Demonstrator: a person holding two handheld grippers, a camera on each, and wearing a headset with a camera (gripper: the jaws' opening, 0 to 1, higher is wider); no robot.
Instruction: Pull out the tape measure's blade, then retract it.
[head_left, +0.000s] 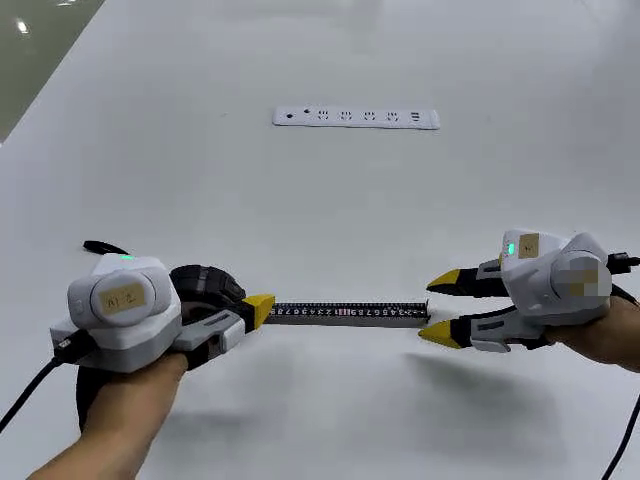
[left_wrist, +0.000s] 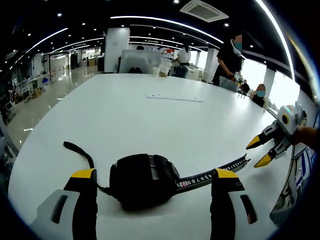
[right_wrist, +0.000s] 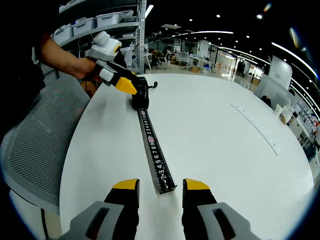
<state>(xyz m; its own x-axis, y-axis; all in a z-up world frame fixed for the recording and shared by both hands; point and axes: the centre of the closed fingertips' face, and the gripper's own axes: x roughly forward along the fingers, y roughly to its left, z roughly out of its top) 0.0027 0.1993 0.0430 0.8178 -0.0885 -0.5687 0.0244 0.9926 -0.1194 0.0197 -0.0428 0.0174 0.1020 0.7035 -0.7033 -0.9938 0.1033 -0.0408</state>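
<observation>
Black tape case sat on the desk between the spread jaws of my left claw. The blade lay drawn out rightward, its end just ahead of my open right claw, ungripped. Pulling looked done; retraction was left, I judged.

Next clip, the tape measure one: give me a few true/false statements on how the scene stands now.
1. The blade is pulled out of the case and lies along the table. True.
2. The right gripper is clamped on the blade's tip. False: its jaws are open, with the tip lying free between them.
3. A power strip lies on the table beyond the blade. True.
4. The power strip touches the blade. False: bare table separates them.
5. The case sits at the left gripper, between its jaws. True.
</observation>
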